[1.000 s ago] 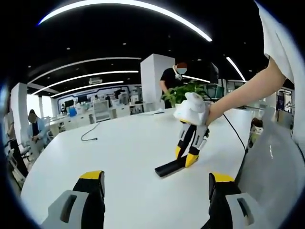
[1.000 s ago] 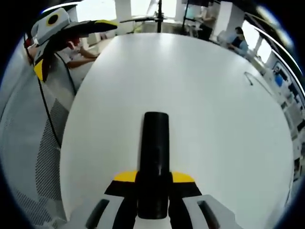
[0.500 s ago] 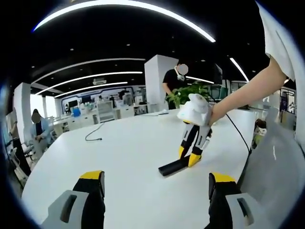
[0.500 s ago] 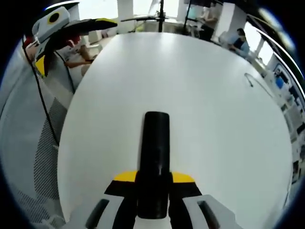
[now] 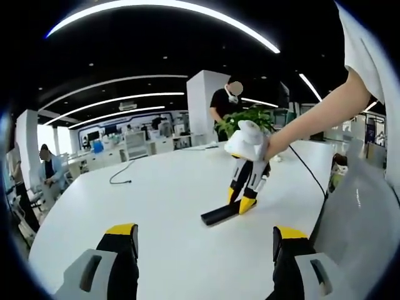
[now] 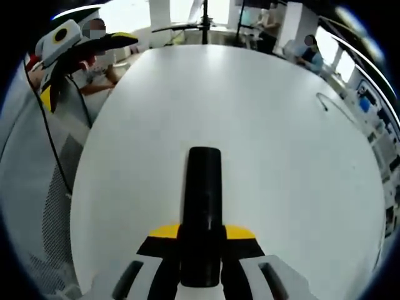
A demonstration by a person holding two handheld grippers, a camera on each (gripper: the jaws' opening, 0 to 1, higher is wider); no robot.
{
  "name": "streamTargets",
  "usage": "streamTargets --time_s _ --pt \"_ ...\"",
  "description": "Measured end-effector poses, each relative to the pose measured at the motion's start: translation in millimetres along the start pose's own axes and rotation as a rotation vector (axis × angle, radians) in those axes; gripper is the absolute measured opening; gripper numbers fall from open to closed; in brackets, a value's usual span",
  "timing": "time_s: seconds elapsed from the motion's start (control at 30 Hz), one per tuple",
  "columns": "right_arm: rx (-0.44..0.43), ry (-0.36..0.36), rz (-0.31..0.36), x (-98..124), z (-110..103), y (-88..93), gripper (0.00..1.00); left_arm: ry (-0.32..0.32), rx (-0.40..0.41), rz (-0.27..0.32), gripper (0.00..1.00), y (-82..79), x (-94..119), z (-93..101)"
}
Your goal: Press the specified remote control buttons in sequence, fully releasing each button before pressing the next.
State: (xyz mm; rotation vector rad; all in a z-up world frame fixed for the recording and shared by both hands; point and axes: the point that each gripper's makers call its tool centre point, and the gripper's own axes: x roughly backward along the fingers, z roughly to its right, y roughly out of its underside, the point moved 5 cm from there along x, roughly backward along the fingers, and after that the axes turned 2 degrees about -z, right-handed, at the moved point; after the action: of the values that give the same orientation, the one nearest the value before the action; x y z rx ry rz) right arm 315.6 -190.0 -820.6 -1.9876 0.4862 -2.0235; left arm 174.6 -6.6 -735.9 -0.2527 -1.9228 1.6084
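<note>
In the right gripper view, a long black remote control (image 6: pixel 204 194) runs forward from between my right gripper's (image 6: pixel 203 236) yellow-tipped jaws, which are shut on its near end. In the left gripper view the same remote (image 5: pixel 219 215) lies low on the white table (image 5: pixel 162 200), with the right gripper (image 5: pixel 245 201) tilted down over its end and a person's hand on that gripper. My left gripper (image 5: pixel 205 242) is open and holds nothing, hanging over the table's near side. It also appears as the left gripper (image 6: pixel 62 50) at the upper left of the right gripper view.
A loose black cable (image 5: pixel 119 177) lies far across the table, seen again as the cable (image 6: pixel 328 104). A green plant (image 5: pixel 250 117) and a standing person (image 5: pixel 226 105) are behind the table. A grey mesh surface (image 6: pixel 37 212) borders the table's edge.
The right gripper and the remote have shifted a little to the left in the left gripper view. The grip on the remote is unchanged, and the left jaws are as open as before.
</note>
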Motion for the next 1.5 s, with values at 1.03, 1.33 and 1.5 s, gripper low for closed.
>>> streamTargets --time_s 1.03,1.33,1.5 --pt "0.039 -0.017 -0.042 1 16 -0.4 0.21 0.009 -0.058 0.049 0.85 -7.3 3 2.5" --pt "0.024 -0.016 -0.054 2 30 1.0 0.21 0.016 -0.064 0.024 0.85 -4.2 2 3.3" --pt "0.026 -0.018 -0.063 2 34 0.9 0.21 0.002 -0.045 0.008 0.86 -1.8 2 0.7"
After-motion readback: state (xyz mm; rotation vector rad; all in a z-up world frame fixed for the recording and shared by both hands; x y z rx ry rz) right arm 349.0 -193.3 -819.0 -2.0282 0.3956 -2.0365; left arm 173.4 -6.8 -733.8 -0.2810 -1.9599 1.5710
